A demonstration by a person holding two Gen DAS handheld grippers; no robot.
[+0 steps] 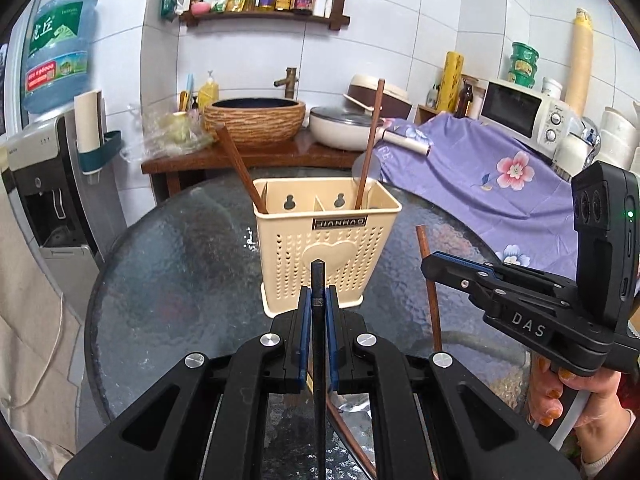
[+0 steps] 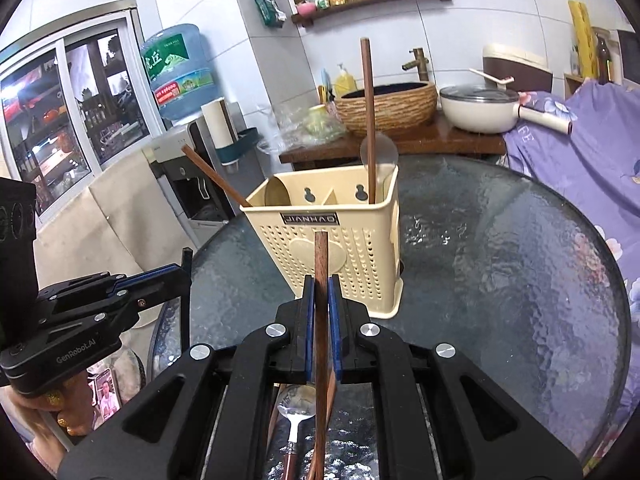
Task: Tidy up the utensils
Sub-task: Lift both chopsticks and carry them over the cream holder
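A cream perforated utensil holder [image 1: 328, 240] [image 2: 332, 240] stands on the round glass table [image 1: 180, 260]. Two wooden-handled utensils stand in it, one leaning left [image 1: 240, 168] and one upright on the right [image 1: 370, 144]. My left gripper [image 1: 319, 294] is shut on a thin black stick [image 1: 318, 276], held just in front of the holder. My right gripper [image 2: 321, 284] is shut on a brown wooden stick [image 2: 321, 256], also short of the holder. Each gripper shows in the other's view: the right gripper [image 1: 430, 258] and the left gripper [image 2: 184, 270].
A metal spoon [image 2: 296, 404] with a brown handle lies on the table under my right gripper. Behind the table are a wooden counter with a woven basin [image 1: 254, 120] and a white pot [image 1: 344, 126]. A purple floral cloth [image 1: 480, 184] lies right, a water dispenser [image 1: 44, 184] left.
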